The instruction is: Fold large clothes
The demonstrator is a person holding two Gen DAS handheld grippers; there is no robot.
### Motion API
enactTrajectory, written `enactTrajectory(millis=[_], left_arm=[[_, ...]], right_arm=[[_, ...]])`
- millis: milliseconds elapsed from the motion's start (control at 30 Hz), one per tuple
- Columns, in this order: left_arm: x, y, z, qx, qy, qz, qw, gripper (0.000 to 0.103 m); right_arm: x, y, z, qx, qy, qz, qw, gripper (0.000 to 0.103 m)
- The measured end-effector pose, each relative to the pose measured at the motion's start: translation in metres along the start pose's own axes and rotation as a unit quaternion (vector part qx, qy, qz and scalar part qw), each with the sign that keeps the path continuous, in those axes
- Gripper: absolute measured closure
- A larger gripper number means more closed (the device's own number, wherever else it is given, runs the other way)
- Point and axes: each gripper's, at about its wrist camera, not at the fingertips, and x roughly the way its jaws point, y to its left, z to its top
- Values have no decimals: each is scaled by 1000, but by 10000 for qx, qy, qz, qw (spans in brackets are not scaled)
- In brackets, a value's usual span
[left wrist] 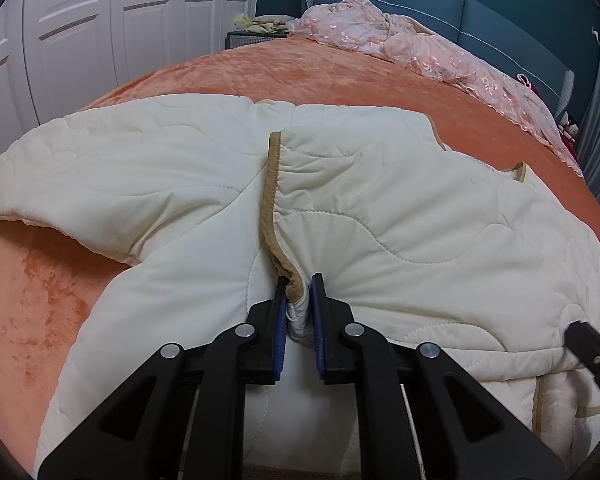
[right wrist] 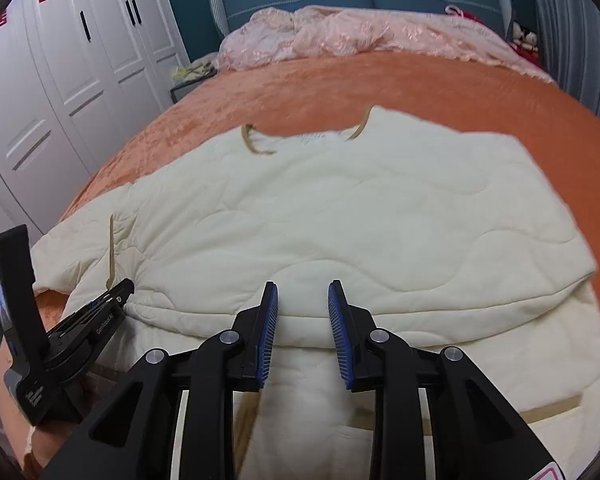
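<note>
**A:** Where is the garment now?

**B:** The cream quilted jacket (right wrist: 340,216) lies spread on the orange bedspread (right wrist: 300,80), neckline at the far side, hem near us. Its left part is bunched; the right part lies fairly flat.

**A:** And the tools?

**B:** The left gripper (left wrist: 299,292) has its jaws pressed together on a pinch of jacket fabric, right at the tan trim (left wrist: 270,184) of the front edge. The right gripper (right wrist: 303,300) hovers over the near fold with its jaws apart, holding nothing.

**A:** So what makes this step go well?

**B:** I'd judge the front panel is being carried across the body. The left pinch looks thick and wrinkled, so it should lift just enough to clear the layer below, then travel flat, or the padding will drag and rumple.

**A:** Should the right one help?

**B:** Probably. It could close on the near hem edge beside the left pinch, so the panel moves as one straight line, not a twisted corner.

**A:** Any risk?

**B:** The quilting is bulky; a shallow grip could slip out.
</note>
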Motion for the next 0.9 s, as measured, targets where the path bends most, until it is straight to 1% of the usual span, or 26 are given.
enactTrajectory(millis=[33,100,200,300,400,500,567,633,667,700,733,767,800,867,900], left_arm=[[0,0,0,16,-5,14,10000,93],[-1,-2,0,55,-31,48,10000,92],[0,-3,-1,97,-67,94,9999,92],[0,-5,-2,136,-97,143,9998,92],[0,-8,-2,193,-121,213,9995,92],[0,-9,-3,216,-133,247,9994,91],[-1,-8,-2,185,-121,209,9995,91],[-3,-5,2,80,-71,81,9999,89],[-7,0,5,-43,-50,-56,10000,80],[-14,8,9,-205,-35,-240,9995,63],[-25,19,13,-375,-59,-434,9983,53],[-39,31,17,-540,-156,-471,9973,36],[-53,45,19,-692,-323,-420,9962,21],[-81,79,25,-917,-678,-269,9931,5],[-88,97,29,-972,-761,-129,9923,5]], right_arm=[[5,0,-5,1,23,-82,10000,76],[9,2,-15,-126,-62,-223,9997,76],[9,9,-20,-344,-156,-461,9982,76],[12,15,-22,-476,-210,-598,9969,76],[14,16,-22,-474,-277,-588,9968,76],[13,11,-23,-362,-316,-471,9977,76],[12,9,-23,-300,-334,-411,9981,76],[11,8,-22,-284,-336,-396,9982,75],[11,8,-22,-285,-339,-398,9982,76],[10,7,-22,-276,-351,-392,9982,75],[10,7,-22,-244,-332,-390,9984,75],[10,7,-22,-241,-331,-388,9984,75],[9,7,-22,-249,-338,-395,9983,75],[9,7,-22,-271,-357,-425,9981,74],[8,8,-22,-282,-361,-435,9980,74]])
